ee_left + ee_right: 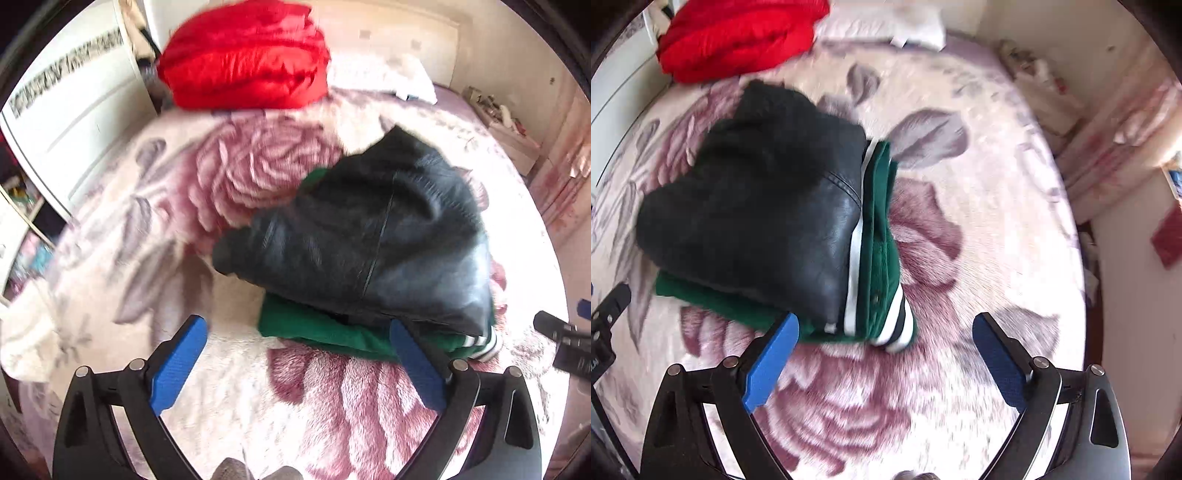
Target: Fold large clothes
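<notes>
A folded jacket lies on the bed, black leather sleeves (373,236) on top of a green body (325,332) with white-striped cuffs (897,325). It also shows in the right wrist view (757,206). My left gripper (299,343) is open and empty, just in front of the jacket's near edge. My right gripper (886,339) is open and empty, at the jacket's striped near corner. The right gripper's body shows at the right edge of the left wrist view (565,343).
The bed carries a fluffy blanket with large pink roses (258,173). A folded red garment (247,55) lies at the head of the bed by a white pillow (384,74). A white wardrobe (74,99) stands left, a curtain and nightstand right (1108,147).
</notes>
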Demonstrator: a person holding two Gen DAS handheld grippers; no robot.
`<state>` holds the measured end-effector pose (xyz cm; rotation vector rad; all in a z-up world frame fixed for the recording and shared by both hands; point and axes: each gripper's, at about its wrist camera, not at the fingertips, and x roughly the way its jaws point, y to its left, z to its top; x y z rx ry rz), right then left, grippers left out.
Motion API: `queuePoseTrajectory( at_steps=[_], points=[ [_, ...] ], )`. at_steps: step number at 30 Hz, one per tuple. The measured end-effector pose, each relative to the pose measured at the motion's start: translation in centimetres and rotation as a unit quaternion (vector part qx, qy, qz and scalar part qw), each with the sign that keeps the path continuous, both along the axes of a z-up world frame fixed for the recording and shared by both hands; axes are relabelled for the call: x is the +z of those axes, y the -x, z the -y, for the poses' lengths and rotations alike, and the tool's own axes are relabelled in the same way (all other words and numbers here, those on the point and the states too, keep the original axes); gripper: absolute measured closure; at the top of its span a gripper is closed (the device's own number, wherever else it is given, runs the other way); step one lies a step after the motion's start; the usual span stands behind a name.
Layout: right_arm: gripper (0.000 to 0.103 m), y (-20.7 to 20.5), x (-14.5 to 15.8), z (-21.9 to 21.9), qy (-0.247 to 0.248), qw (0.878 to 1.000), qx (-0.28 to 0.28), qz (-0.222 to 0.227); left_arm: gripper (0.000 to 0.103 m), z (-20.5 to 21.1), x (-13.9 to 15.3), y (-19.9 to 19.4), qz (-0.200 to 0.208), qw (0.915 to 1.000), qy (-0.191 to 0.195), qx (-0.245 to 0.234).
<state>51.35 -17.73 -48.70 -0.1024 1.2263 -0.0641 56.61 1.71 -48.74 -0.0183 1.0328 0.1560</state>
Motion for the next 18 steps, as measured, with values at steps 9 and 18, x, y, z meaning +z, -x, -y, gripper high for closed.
queuePoseTrajectory(
  at_steps=[9,18],
  points=[
    [0.003,10.0,14.1,2.7,0.038,0.995,-0.049,0.073,0.001,-1.0,11.8,7.6,0.041,0.999,-0.005,-0.016],
    [0.003,21.8,29.0,0.9,0.044,0.986,-0.07,0.145,0.001,-2.3,23.1,17.3,0.081,0.9959,0.006,-0.04]
  ],
)
